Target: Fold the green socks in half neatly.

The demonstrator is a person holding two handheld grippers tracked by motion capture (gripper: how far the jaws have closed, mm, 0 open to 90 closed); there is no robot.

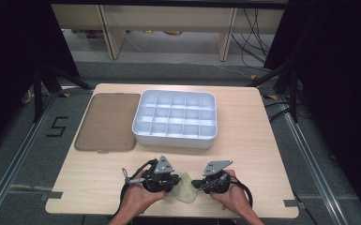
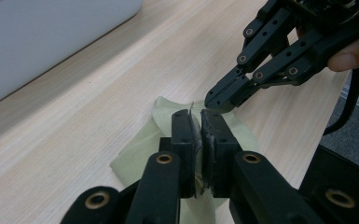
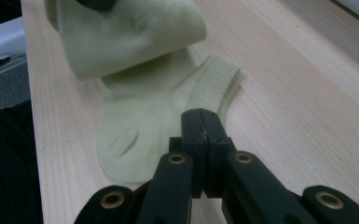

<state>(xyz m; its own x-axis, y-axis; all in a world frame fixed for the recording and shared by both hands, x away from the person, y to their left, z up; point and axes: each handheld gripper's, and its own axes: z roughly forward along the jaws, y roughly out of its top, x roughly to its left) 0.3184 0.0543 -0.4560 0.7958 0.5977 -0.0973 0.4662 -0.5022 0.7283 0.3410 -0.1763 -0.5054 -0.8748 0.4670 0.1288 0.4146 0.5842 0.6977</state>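
The wooden table (image 1: pixel 262 136) held a white compartment tray (image 1: pixel 174 118) at twelve o'clock, every cell unfilled, so stowing remained. At six o'clock lay the pale green sock (image 1: pixel 184 190), judged half folded. The left gripper (image 1: pixel 169 180) pinched its fabric; the right gripper (image 1: pixel 201 184), closed, held nothing.

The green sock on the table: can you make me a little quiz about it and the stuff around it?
1. True or false: the left gripper is shut on the green sock.
2. What lies left of the white tray: A a brown lid, B a red cup, C a book?
3. Fill in: the right gripper has its jaws ____ beside the sock's cuff.

Key: 1 true. 2 A. 3 shut.
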